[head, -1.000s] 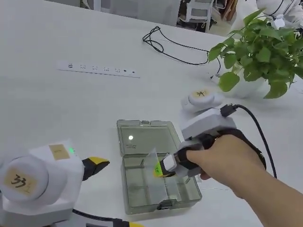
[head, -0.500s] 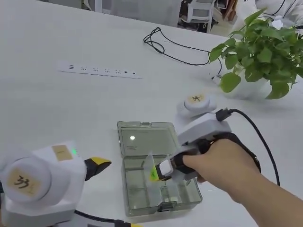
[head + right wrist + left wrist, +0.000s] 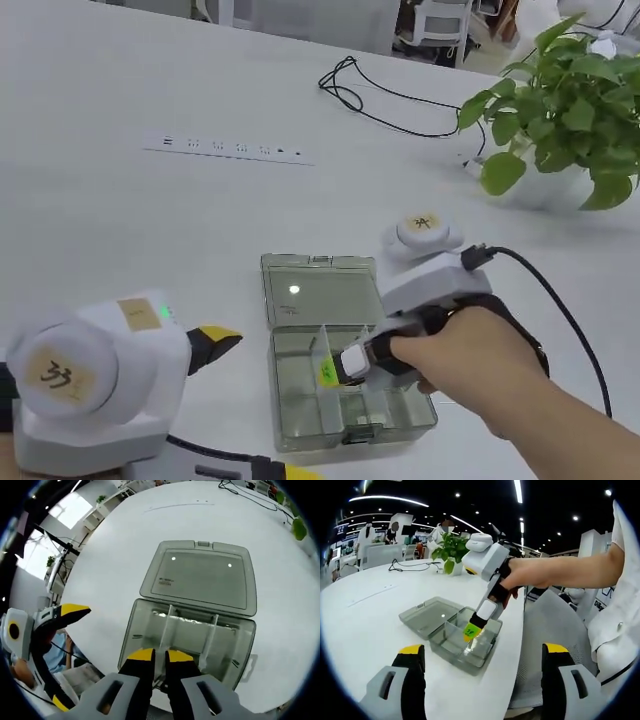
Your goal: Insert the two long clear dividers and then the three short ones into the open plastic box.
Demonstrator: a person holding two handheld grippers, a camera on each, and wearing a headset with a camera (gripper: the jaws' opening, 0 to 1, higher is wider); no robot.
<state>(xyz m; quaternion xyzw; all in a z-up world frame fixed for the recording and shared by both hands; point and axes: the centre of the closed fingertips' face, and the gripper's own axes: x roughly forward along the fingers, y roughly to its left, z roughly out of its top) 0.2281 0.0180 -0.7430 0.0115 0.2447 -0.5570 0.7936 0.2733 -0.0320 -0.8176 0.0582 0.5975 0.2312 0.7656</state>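
Clear smoky-plastic box (image 3: 286, 415), lid (image 3: 320, 295) laid flat behind it, on white surface (image 3: 150, 220). R tool (image 3: 332, 372) dips into the base w/ jaws narrow, apparently pinched on the top edge of a long divider (image 3: 322, 348). This divider stands upright, lengthwise, nearer the box's left wall in head view. Right gripper view: a 2nd long divider (image 3: 210, 636) stands parallel, nearer the opposite wall. Whether either is fully seated in its end slots can't be told. L tool (image 3: 483, 650) hovers beside the box, apart from it, jaws wide, holding nothing.

Risks (est.):
- (a) Box is unrestrained, so a downward or sideways push from R tool may slide or tip it.
- (b) If the divider's ends miss their slots, pressing on may bow or crack the thin sheet.
- (c) Letting go before it's home may let it lean onto its neighbour.
- (d) A tool pulled away at an angle could drag it back out.

Short dividers look not yet fitted.
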